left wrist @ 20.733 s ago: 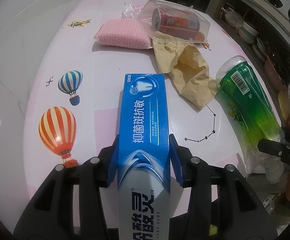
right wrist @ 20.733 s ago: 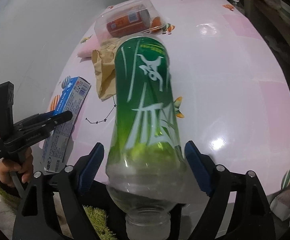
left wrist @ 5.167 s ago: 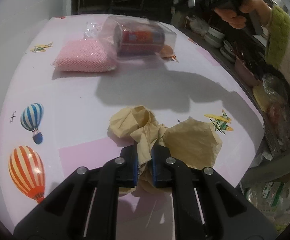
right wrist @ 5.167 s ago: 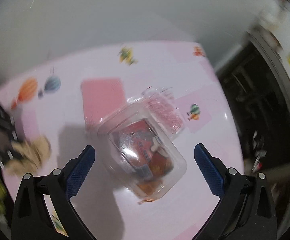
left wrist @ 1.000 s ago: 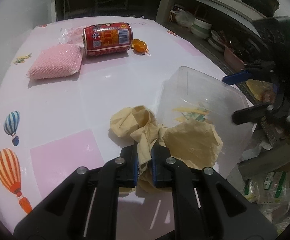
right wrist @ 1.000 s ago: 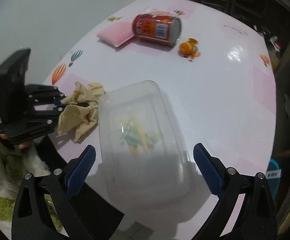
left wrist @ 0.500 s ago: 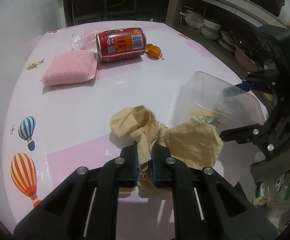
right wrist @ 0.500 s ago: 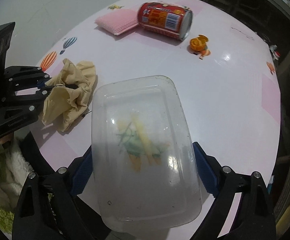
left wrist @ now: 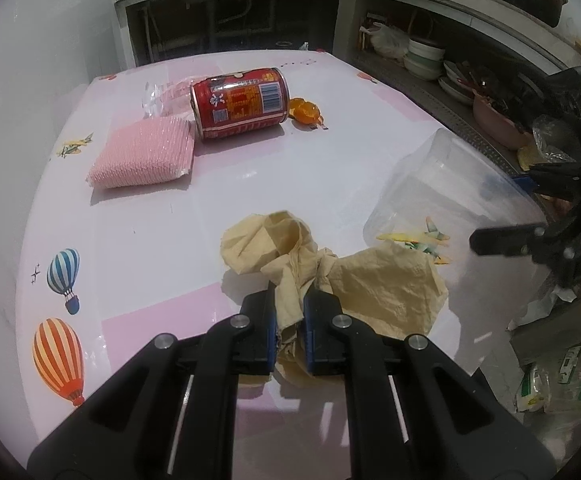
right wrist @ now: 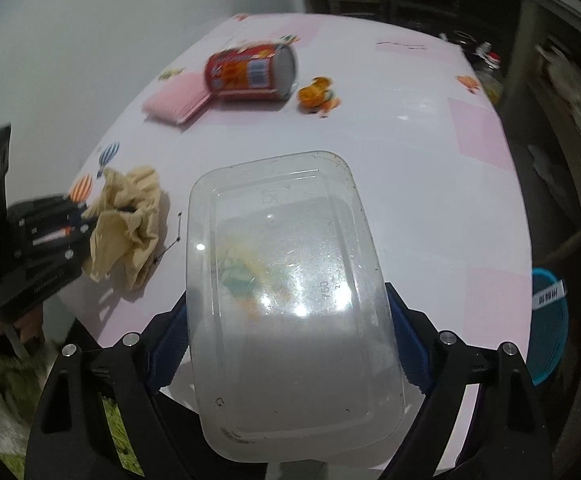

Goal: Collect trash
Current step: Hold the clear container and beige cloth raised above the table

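My left gripper (left wrist: 290,316) is shut on a crumpled tan paper (left wrist: 386,292) that lies on the pink table (left wrist: 250,184) near its front edge. The right wrist view shows the same paper (right wrist: 130,220) and left gripper (right wrist: 78,220) at the left. A clear plastic container (right wrist: 290,280), upside down, sits between the blue pads of my right gripper (right wrist: 286,320). Its jaws are closing and both pads touch the container's sides. In the left wrist view the container (left wrist: 442,192) and right gripper (left wrist: 486,212) are at the table's right edge.
A red can (left wrist: 240,102) lies on its side at the back, between a pink sponge (left wrist: 144,152) and an orange peel (left wrist: 304,110), with a clear wrapper (left wrist: 162,96) behind. Shelves with bowls (left wrist: 422,60) line the right side. A blue basket (right wrist: 550,328) stands below the table.
The right gripper's pads have come in from wide apart onto the container's sides, and the container has shifted toward the table's right edge. The left gripper keeps its grip on the paper.
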`<state>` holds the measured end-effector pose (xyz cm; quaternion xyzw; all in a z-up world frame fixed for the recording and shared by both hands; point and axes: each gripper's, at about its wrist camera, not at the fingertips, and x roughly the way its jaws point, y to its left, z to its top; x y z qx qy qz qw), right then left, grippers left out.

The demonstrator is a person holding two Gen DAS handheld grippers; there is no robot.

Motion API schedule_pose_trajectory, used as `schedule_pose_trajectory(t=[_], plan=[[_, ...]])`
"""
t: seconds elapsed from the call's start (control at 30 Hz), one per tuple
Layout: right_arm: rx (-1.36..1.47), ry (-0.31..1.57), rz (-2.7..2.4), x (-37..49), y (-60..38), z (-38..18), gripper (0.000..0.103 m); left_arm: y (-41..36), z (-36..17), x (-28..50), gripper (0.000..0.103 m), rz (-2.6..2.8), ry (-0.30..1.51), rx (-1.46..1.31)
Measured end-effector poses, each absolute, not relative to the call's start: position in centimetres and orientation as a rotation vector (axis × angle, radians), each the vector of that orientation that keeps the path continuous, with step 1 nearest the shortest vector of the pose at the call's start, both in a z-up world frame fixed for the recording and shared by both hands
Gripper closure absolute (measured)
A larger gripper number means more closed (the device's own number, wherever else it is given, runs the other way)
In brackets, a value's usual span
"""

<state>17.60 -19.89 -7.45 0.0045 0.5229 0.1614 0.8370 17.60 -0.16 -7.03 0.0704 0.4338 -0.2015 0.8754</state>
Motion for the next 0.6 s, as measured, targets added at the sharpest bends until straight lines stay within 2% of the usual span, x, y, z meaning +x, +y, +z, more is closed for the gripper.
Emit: schedule_pose_trajectory(t=[0.6], plan=[[0.210, 1.052, 0.273, 17.1, -23.7, -6.6, 0.019, -1.2, -5.7, 17.2, 0.094, -0.397, 0.872, 0.189]])
